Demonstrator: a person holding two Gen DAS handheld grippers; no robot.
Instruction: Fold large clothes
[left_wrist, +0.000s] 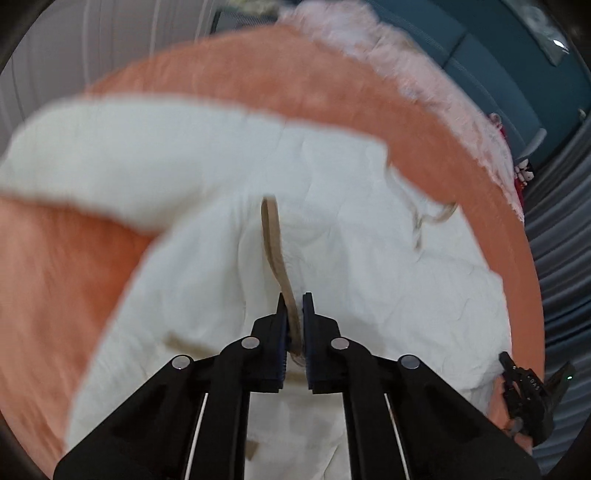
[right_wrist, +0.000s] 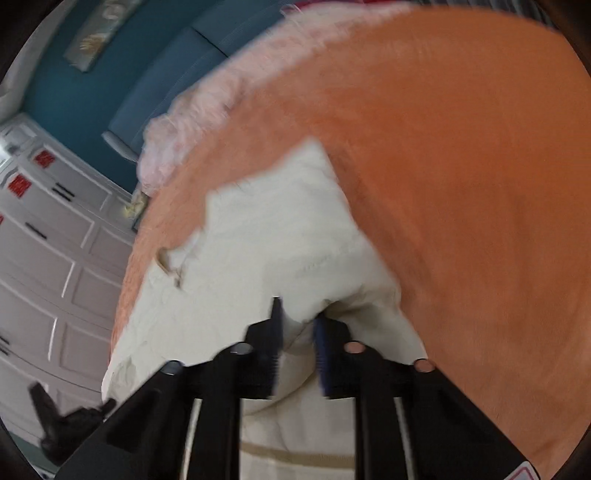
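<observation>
A large white garment with tan trim lies spread on an orange bed cover. My left gripper is shut on a tan strap-like edge of the garment. In the right wrist view the same white garment lies bunched on the orange cover. My right gripper is shut on a fold of the white cloth. The right gripper also shows at the lower right of the left wrist view. The left gripper shows at the lower left of the right wrist view. Both views are motion-blurred.
A fluffy pink blanket lies along the far side of the bed, also in the right wrist view. A teal wall stands behind it. White panelled cabinet doors stand to the left. Grey curtains hang at the right.
</observation>
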